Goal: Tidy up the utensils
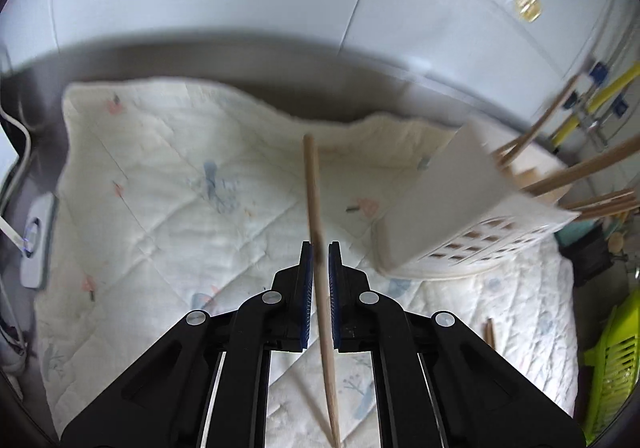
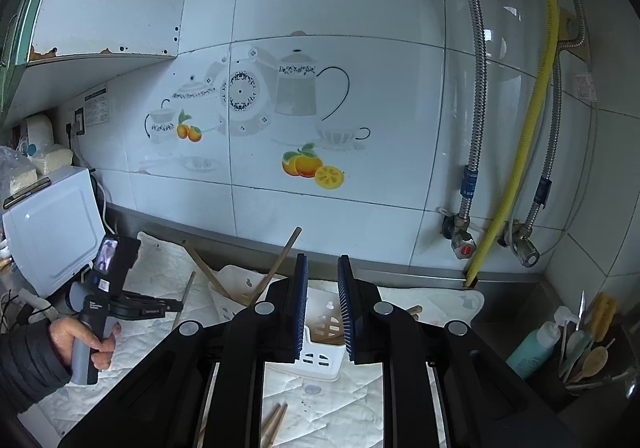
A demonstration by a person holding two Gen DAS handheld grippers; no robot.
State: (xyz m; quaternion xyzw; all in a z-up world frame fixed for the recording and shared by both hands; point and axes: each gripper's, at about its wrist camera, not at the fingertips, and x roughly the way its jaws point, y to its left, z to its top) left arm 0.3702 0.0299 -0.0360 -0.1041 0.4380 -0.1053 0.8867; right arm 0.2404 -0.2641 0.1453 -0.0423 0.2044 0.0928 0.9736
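Right now your workspace is the quilted cloth (image 1: pixel 168 184) spread over the counter below the tiled wall (image 2: pixel 360 96), and on it stands the white utensil holder (image 1: pixel 452 208), already bristling with several wooden chopsticks that lean out of its top. That holder looks like your target, off to the right of your left gripper (image 1: pixel 319 248), whose jaws are nearly closed on a single chopstick (image 1: pixel 311 184), pinched partway along its length with the far end pointing up and away. Your right gripper (image 2: pixel 323 268) hangs above the holder with its jaws parted and nothing between the pads. To finish this step well, swing the held chopstick over the holder's open top, tip it closer to vertical so the lower end leads, and steer it into a gap between the sticks already there instead of knocking them. Release only once the tip is well inside. Watch the light holder: it could tip, so your free gripper might steady it. Two more chopsticks (image 2: pixel 274 424) lie on the cloth beneath your right gripper, apparently next in line.
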